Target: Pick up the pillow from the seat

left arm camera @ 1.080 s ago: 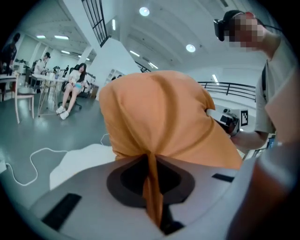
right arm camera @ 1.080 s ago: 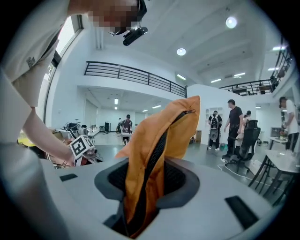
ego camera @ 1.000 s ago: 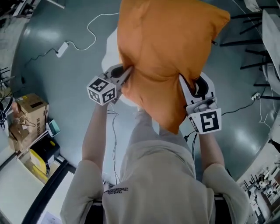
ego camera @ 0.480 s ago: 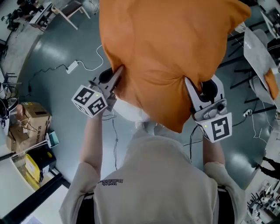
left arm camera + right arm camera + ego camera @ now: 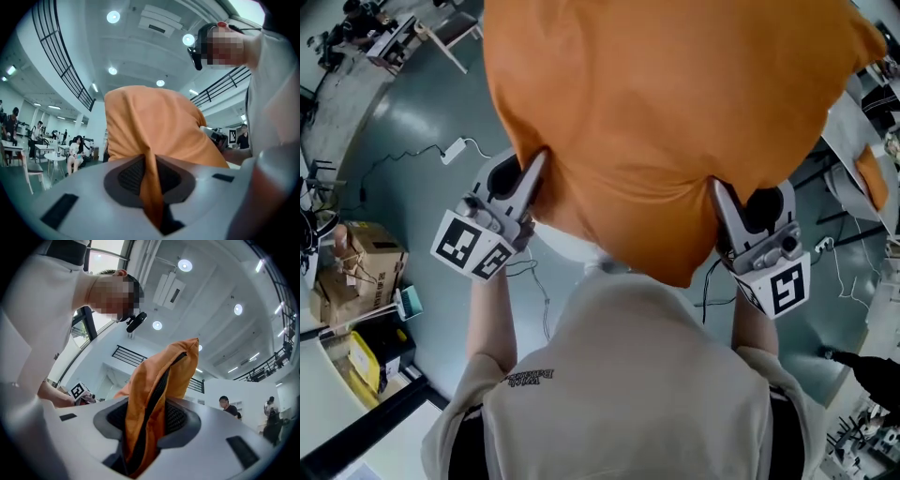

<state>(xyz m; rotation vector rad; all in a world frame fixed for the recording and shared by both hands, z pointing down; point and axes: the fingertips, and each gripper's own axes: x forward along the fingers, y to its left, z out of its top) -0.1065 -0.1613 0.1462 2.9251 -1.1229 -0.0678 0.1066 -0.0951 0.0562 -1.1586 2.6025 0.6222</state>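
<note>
The orange pillow hangs high in the air in front of the person and fills the top of the head view. My left gripper is shut on a fold of fabric at the pillow's lower left edge. In the left gripper view a thin pleat of pillow cloth is pinched between the left gripper's pads. My right gripper is shut on the lower right edge. The right gripper view shows a thicker fold with the dark zipper seam of the pillow clamped in the right gripper.
Far below lies a grey floor with a white cable and power adapter. Cardboard boxes stand at the left, and furniture legs at the top left. Seated people at tables show in the left gripper view.
Both grippers have risen with the pillow, which now looms larger and closer to the head camera. The grippers sit a little further apart in the view. Both grips are unchanged.
</note>
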